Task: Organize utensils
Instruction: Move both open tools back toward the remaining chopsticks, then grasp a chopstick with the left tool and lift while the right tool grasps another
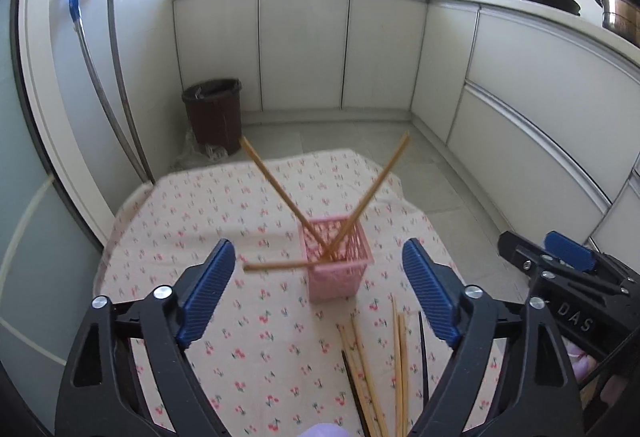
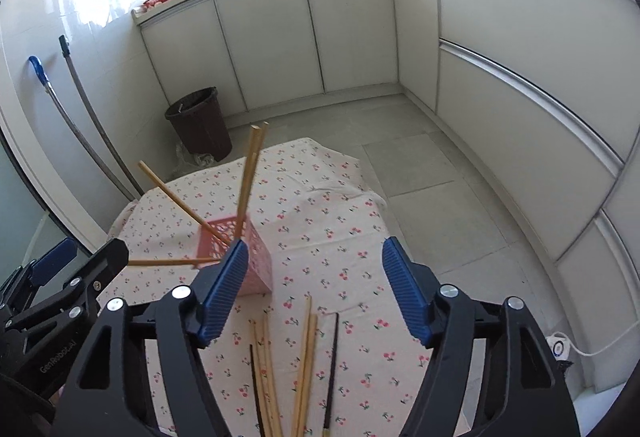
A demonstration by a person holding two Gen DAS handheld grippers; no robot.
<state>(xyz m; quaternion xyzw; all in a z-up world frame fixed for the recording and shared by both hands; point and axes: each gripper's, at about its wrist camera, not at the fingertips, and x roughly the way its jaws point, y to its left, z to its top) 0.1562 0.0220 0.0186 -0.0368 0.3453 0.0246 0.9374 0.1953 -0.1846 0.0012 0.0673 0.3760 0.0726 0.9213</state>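
Black-framed with ribbed blue pads, the left gripper (image 1: 318, 277) fills the bottom of its own view, jaws released and spread wide with nothing pressed between them. Off its left pad, two long-handled mops (image 1: 108, 85) lean on the white wall, and a dark brown plastic waste bin (image 1: 214, 113) stands on the floor farther ahead. Between the pads and a little beyond their tips stands the pink perforated plastic utensil basket (image 1: 340, 269) on a cherry-print tablecloth (image 1: 208, 205). Three light wooden chopsticks (image 1: 280, 189) stick out of the basket: one leans up to the left, one up to the right, one pokes out nearly level toward the left pad. Below the jaws, nearer the right pad, a loose bundle of wooden and dark chopsticks (image 1: 384, 369) lies flat on the cloth.

Further right, the right gripper (image 2: 314, 273) is likewise slack and wide, gripping nothing. Its left pad overlaps the basket's near corner in its view; whether they touch cannot be told. The loose bundle lies between and below its pads. White cabinet doors (image 2: 520, 109) curve past its right pad.
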